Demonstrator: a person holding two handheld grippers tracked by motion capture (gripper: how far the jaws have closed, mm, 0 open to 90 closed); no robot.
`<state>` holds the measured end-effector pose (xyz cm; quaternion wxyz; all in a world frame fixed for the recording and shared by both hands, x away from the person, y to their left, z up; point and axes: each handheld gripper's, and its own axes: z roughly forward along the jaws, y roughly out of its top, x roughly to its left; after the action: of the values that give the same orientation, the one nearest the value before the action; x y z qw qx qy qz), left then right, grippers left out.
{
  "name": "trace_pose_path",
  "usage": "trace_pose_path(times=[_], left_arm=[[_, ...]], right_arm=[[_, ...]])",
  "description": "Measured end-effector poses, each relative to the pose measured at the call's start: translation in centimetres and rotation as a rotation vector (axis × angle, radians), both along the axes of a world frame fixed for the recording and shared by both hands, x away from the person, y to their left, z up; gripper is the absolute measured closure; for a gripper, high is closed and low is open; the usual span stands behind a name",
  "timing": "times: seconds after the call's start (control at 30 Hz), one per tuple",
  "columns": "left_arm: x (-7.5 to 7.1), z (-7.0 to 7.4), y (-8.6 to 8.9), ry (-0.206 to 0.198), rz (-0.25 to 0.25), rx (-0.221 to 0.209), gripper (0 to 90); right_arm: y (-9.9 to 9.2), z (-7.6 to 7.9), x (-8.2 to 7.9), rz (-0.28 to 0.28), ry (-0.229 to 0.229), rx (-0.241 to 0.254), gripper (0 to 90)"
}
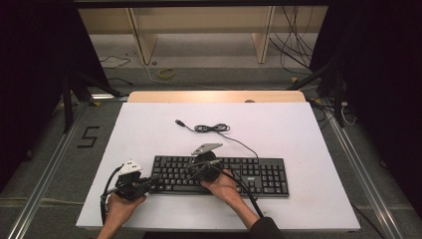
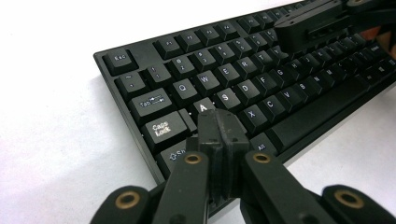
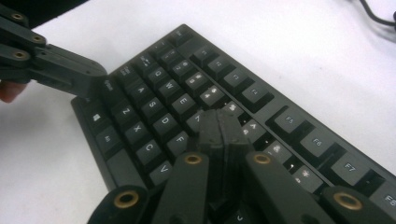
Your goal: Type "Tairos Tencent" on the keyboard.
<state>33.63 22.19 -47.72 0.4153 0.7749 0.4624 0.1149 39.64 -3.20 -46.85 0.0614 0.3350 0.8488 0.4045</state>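
Both tools, the left tool [image 1: 149, 183] and right tool [image 1: 195, 167], were held closed, empty, tips poised over the keyboard [image 1: 259, 175] on the counter [image 1: 149, 129], evidently so single keys could be pressed.

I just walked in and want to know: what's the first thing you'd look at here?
The black keyboard lying on the white table near the front edge catches the eye first. Two shut tools poke at it: the left hand-held gripper over the left end by the A key, the right hand-held gripper over the middle letter keys. Behind it, a loose black cable curls on the table.
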Motion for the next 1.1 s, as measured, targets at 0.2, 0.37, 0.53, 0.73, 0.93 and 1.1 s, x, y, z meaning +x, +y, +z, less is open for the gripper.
trace_pose_path(times=[0.2, 0.37, 0.53, 0.73, 0.93, 1.1], left_arm=[[0.14, -0.14, 0.05, 0.008, 0.002, 0.013, 89.0], [0.18, -0.23, -0.03, 0.012, 0.000, 0.018, 89.0], [0.22, -0.33, -0.12, 0.017, 0.002, 0.023, 89.0], [0.33, -0.44, -0.07, 0.026, 0.003, 0.033, 88.9], [0.37, -0.47, -0.08, 0.027, 0.004, 0.033, 89.0], [0.43, -0.50, -0.05, 0.028, 0.008, 0.032, 89.0]], right_arm=[[0.43, -0.37, 0.29, -0.007, 0.006, -0.014, 90.0], [0.66, -0.56, 0.44, -0.010, 0.004, -0.019, 90.0], [0.82, -0.73, 0.51, -0.012, 0.007, -0.025, 90.0], [0.85, -0.79, 0.62, -0.012, 0.007, -0.027, 90.0], [0.86, -0.79, 0.64, -0.014, 0.005, -0.028, 90.0], [0.84, -0.80, 0.65, -0.011, 0.006, -0.030, 90.0]])
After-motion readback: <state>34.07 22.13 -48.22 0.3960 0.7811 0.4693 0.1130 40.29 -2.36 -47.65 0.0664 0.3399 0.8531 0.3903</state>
